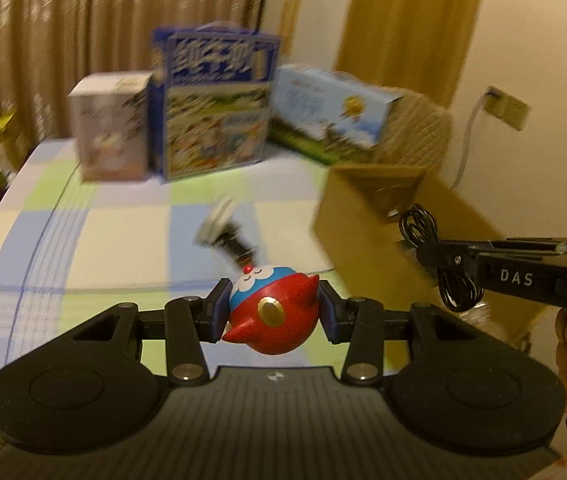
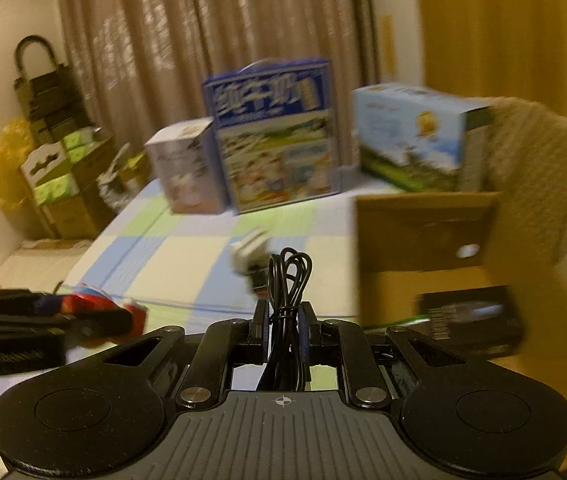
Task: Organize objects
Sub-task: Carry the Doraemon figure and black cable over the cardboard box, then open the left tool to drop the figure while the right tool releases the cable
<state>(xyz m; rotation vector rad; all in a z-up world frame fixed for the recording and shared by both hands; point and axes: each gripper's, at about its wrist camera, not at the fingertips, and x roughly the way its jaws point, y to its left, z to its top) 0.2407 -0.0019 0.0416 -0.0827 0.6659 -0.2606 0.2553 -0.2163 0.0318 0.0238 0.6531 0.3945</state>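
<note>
A red and blue cartoon toy figure [image 1: 273, 312] is clamped in my left gripper [image 1: 273, 310], held above the checked tablecloth [image 1: 123, 232]. The same toy [image 2: 99, 306] shows blurred at the left of the right wrist view, inside the left gripper [image 2: 123, 316]. A coiled black cable [image 2: 287, 292] stands upright between the pads of my right gripper [image 2: 283, 320], which is shut on it. In the left wrist view that cable [image 1: 423, 228] hangs from the right gripper [image 1: 439, 256] beside an open cardboard box [image 1: 395, 216]. A blurred white and black object [image 1: 223, 228] lies on the cloth.
Three printed cartons stand at the table's back: a small pale one [image 1: 109, 128], a tall blue one [image 1: 215, 104] and a light blue one lying flat [image 1: 331, 108]. A quilted chair back [image 2: 531, 152] rises behind the cardboard box [image 2: 423, 240]. Stacked boxes [image 2: 63, 168] sit by the curtain.
</note>
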